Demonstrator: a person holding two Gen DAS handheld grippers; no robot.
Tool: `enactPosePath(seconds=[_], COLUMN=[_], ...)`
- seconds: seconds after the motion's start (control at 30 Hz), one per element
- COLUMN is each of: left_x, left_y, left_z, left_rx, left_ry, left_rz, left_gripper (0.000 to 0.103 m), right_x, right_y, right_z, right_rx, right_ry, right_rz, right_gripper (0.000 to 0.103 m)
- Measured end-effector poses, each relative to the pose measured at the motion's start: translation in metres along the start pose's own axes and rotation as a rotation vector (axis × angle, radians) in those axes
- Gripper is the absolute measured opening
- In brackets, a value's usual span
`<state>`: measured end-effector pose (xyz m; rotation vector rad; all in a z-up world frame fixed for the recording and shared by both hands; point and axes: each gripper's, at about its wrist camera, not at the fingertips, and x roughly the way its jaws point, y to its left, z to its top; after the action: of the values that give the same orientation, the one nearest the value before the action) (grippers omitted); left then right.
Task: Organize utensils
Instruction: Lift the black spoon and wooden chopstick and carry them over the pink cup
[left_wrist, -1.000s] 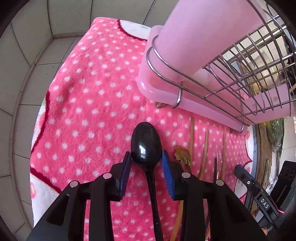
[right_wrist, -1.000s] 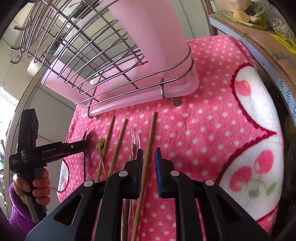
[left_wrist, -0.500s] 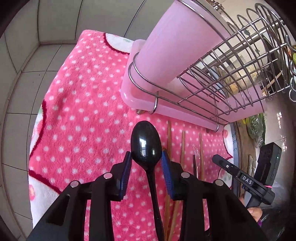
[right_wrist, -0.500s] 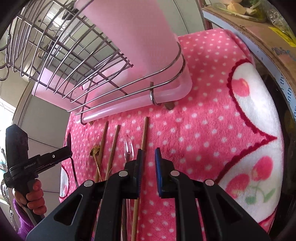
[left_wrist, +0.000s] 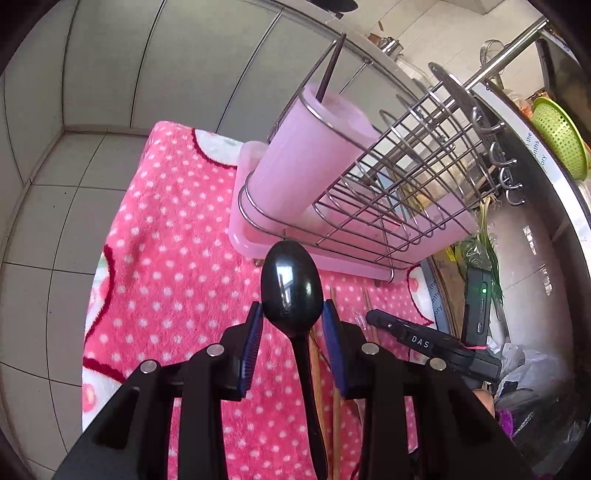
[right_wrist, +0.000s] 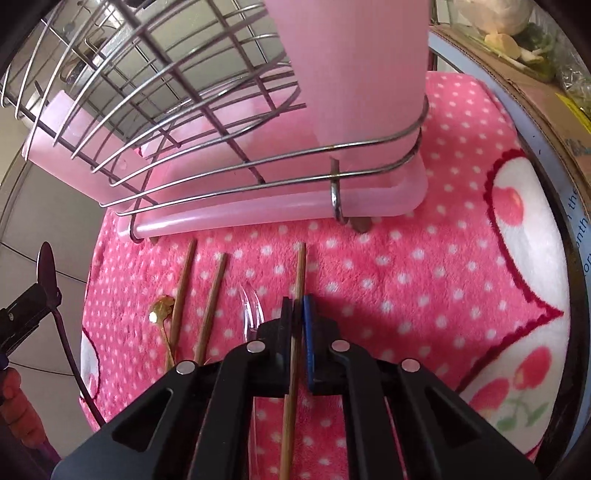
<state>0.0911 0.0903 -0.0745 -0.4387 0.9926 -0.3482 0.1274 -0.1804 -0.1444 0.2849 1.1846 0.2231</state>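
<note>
Left gripper clamping black spoon at bowl's base, bowl pointing toward pink cup in wire rack, dark stick standing in cup. Right gripper closing on wooden chopstick, jaws nearly together around it. Lying on pink dotted towel beside it: clear plastic fork, two more chopsticks, small gold spoon.
</note>
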Motion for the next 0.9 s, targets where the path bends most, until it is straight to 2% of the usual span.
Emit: enactPosePath(seconds=[0.43,0.67,0.9], left_x=[-0.045,-0.069,-0.079], left_y=[-0.032,-0.045,-0.052], left_z=[-0.003,-0.002,-0.002], left_rx=[0.085,0.115,0.135], left_ry=[-0.213,-0.295,-0.332], left_rz=[0.024,0.018,0.025], left_gripper=[0.032,0.032,0.032], right_x=[-0.103,-0.146,-0.182], right_y=[-0.008,-0.01,-0.008], right_z=[-0.028,-0.031,-0.026], right_rx=[-0.014,-0.026,-0.045], right_ry=[-0.295,-0.438,-0.526], right_rz=[0.129,0.131,0.127], right_gripper=[0.006,0.006,0.006])
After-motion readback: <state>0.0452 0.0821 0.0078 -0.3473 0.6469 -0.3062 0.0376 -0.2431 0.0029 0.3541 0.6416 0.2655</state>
